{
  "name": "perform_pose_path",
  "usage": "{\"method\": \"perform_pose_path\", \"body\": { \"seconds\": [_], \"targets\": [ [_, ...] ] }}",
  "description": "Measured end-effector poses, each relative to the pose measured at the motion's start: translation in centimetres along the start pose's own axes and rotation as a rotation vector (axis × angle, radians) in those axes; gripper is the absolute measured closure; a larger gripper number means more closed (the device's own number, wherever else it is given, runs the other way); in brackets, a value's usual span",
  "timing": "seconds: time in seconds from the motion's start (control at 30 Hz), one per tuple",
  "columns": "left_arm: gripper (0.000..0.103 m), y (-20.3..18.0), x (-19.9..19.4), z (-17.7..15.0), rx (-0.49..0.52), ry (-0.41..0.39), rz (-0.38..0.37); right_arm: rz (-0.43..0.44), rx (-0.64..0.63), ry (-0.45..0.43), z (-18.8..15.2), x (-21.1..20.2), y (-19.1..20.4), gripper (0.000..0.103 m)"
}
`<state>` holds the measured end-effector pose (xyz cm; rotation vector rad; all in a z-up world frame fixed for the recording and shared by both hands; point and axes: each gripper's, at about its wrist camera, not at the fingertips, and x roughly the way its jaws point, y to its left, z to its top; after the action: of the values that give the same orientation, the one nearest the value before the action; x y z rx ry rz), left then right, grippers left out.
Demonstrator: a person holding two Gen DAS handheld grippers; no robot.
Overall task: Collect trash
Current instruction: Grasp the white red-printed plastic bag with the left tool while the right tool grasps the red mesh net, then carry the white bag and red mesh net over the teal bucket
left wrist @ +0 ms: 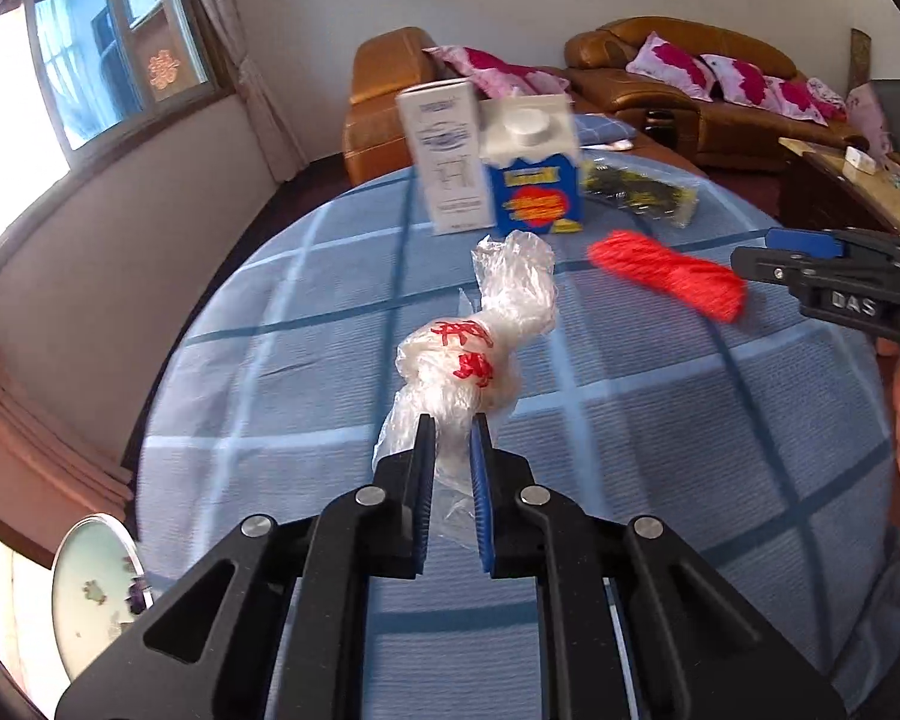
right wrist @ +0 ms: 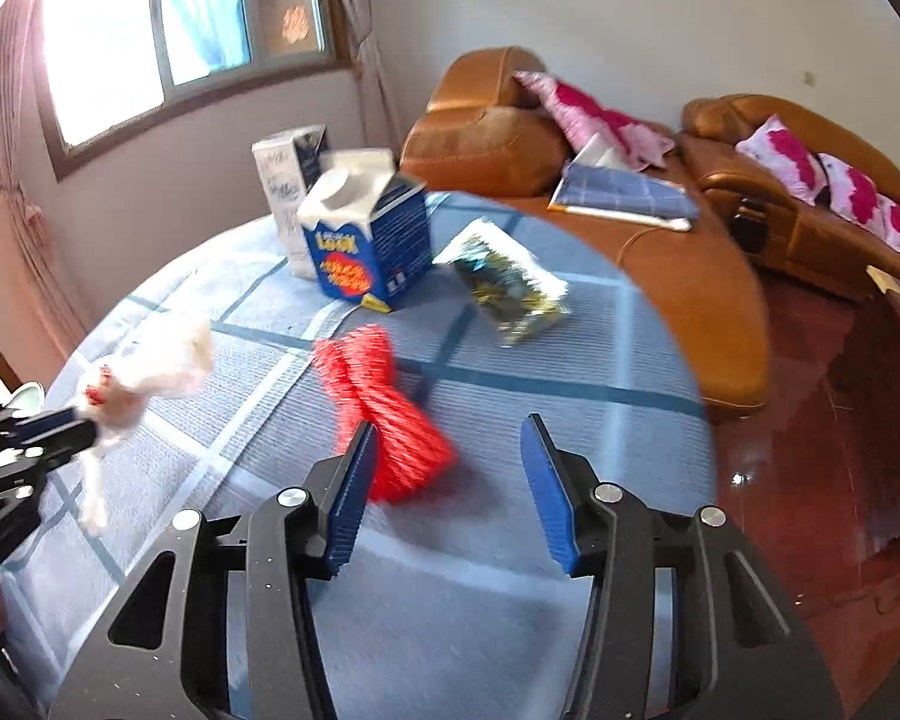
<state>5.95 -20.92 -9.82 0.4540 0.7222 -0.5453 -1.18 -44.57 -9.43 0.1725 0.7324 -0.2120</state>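
— While the left gripper (left wrist: 452,420) was at the bench's (left wrist: 660,450) near side, what did its fingers grasp?
— A knotted clear plastic bag (left wrist: 480,342) with red print, clamped tight.
— And further right?
— A white carton (left wrist: 444,159), a blue carton (left wrist: 537,168), a dark wrapper (left wrist: 642,192), then a red mesh bundle (right wrist: 378,408) lying between the right gripper's (right wrist: 447,432) spread, empty fingers.

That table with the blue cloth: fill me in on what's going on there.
A person is clearing trash off the table with two handheld claws. The left claw is shut on a knotted clear plastic bag with red print. The right claw is open, closing in on a red mesh bundle. A blue carton, a white box and a dark snack wrapper sit untouched farther back.
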Motion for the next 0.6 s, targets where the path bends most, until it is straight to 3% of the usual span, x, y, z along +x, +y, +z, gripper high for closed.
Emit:
{"method": "perform_pose_path", "body": {
  "seconds": [0.13, 0.2, 0.3, 0.37, 0.6],
  "targets": [
    [0.091, 2.4, 0.6, -0.9, -0.03, 0.025, 0.014, -0.01, 0.012, 0.088, 0.5, 3.2, 0.3, 0.058],
    [0.091, 3.7, 0.7, -1.4, -0.041, 0.034, 0.02, 0.003, 0.025, 0.142, 0.3, 4.4, 0.2, 0.067],
    [0.091, 5.0, 0.5, -2.1, -0.055, 0.038, 0.027, 0.056, 0.027, 0.156, 0.3, 4.4, 0.2, 0.082],
    [0.091, 5.8, 0.2, -2.4, -0.061, 0.037, 0.034, 0.072, 0.012, 0.149, 0.4, 4.2, 0.7, 0.09],
    [0.091, 9.8, -1.9, -3.3, -0.096, 0.022, 0.081, 0.095, -0.1, 0.066, 1.7, 2.5, 4.6, 0.091]
  ]
}}
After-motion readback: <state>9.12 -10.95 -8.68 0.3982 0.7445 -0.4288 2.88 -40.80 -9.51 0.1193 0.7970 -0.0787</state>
